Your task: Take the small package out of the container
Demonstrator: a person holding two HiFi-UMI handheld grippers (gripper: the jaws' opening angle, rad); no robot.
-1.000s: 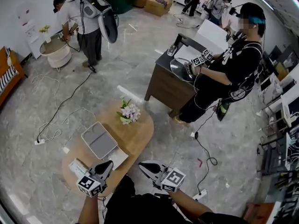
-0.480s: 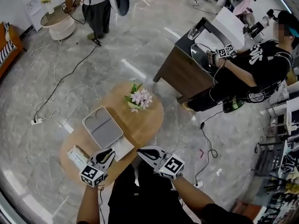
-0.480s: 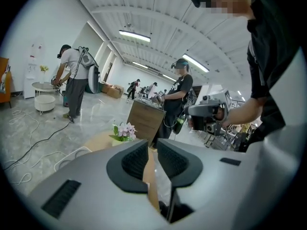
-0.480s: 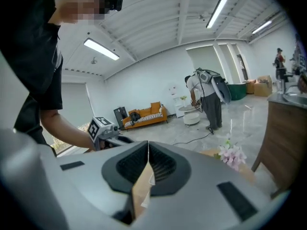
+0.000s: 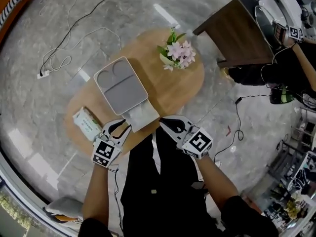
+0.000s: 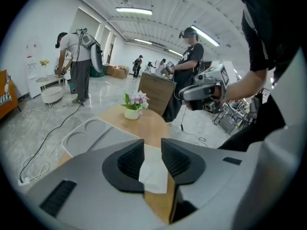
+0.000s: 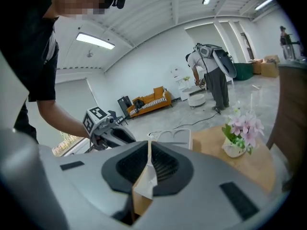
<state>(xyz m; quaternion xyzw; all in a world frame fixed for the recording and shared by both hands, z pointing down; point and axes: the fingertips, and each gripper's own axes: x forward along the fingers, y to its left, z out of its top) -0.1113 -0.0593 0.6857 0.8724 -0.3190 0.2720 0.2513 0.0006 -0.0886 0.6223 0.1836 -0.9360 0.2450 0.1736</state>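
Note:
On the oval wooden table lies a grey lidded container. A flat white package rests against its near edge. A green-and-white package lies on the table to the container's left. My left gripper hovers at the white package's left corner. Its jaws are opening and nothing is pressed between the pads; the white package shows through the gap of the left gripper. My right gripper sits at the package's right edge. In its own view the right gripper shows only a thin slit.
A pot of pink flowers stands on the far end of the table. Cables trail over the marble floor on the left. A dark wooden desk with a seated person is at the upper right. Other people stand farther off.
The head view has tilted down and now looks nearly straight onto the table. Both grippers have moved closer to the white package. The left jaws have spread apart.

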